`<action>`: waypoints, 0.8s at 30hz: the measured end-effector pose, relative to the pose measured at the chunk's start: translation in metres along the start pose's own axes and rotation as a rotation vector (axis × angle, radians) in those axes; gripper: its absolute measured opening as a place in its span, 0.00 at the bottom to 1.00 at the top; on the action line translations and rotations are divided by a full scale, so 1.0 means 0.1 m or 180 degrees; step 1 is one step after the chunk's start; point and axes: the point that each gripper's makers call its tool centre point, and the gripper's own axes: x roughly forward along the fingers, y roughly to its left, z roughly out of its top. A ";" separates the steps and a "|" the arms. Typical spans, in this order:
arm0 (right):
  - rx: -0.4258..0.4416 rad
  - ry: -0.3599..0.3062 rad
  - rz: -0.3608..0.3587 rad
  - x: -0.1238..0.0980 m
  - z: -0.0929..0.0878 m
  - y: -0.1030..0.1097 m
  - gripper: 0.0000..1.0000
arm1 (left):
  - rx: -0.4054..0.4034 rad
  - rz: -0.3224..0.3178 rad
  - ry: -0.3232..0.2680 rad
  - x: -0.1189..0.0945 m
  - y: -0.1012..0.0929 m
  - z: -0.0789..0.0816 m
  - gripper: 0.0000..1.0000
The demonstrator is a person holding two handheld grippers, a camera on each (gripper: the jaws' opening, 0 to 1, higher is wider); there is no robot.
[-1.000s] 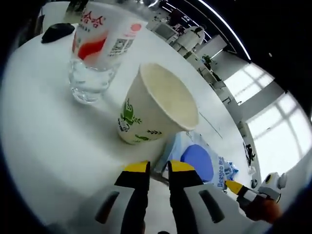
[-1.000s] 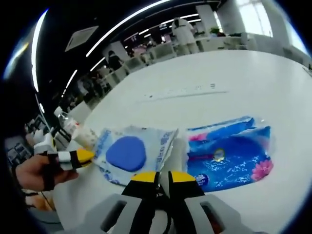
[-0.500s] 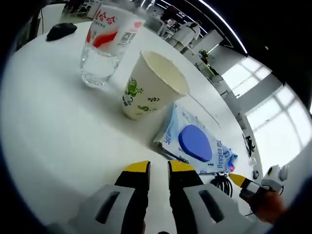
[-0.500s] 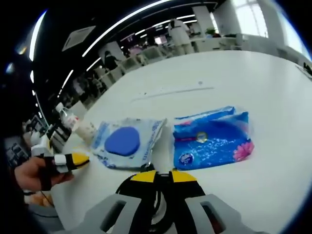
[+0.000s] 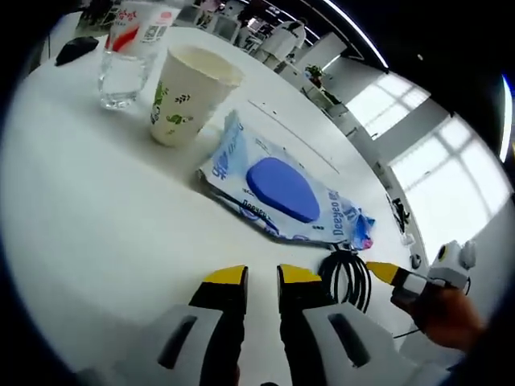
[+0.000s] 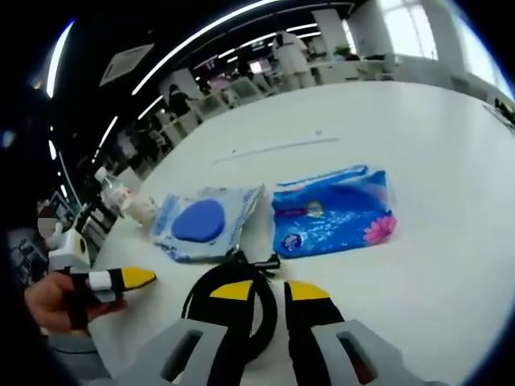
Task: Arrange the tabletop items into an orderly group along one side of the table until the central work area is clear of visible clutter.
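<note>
My left gripper (image 5: 262, 277) hovers low over the white table (image 5: 96, 209), jaws a little apart with nothing between them. Ahead lie a wet-wipes pack with a blue lid (image 5: 282, 189), a paper cup (image 5: 181, 96) and a water bottle (image 5: 125, 64). A coiled black cable (image 5: 348, 277) rests by the right gripper (image 5: 386, 273). In the right gripper view my right gripper (image 6: 269, 291) stands slightly open over the cable (image 6: 211, 281). Beyond it lie the wipes pack (image 6: 201, 223) and a blue tissue pack (image 6: 334, 217). The left gripper (image 6: 133, 279) sits at the left.
A black object (image 5: 76, 50) lies at the far table edge behind the bottle. The cup (image 6: 143, 211) and bottle (image 6: 121, 197) stand at the table's left end. Bare tabletop (image 6: 418, 145) stretches to the right. People and chairs fill the room beyond.
Both grippers have drawn back from the packs. The right jaws, pressed together half a second ago, now stand slightly apart over the cable. The left gripper has left the wipes pack's edge.
</note>
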 end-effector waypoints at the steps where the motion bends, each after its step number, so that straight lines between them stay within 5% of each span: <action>1: 0.0010 0.0010 -0.0002 0.00 -0.02 -0.02 0.12 | 0.0018 -0.0017 0.0008 0.00 -0.02 -0.02 0.11; 8: 0.0062 0.0027 -0.0007 0.01 -0.08 -0.13 0.13 | 0.0047 -0.0196 0.0093 0.06 -0.21 -0.15 0.12; 12: 0.0109 0.0042 0.0011 0.06 -0.11 -0.18 0.13 | -0.0018 -0.0526 0.0281 0.11 -0.50 -0.33 0.14; 24: 0.0144 0.0071 0.0007 0.08 -0.23 -0.06 0.11 | 0.0082 -0.0417 0.0382 0.23 -0.53 -0.48 0.12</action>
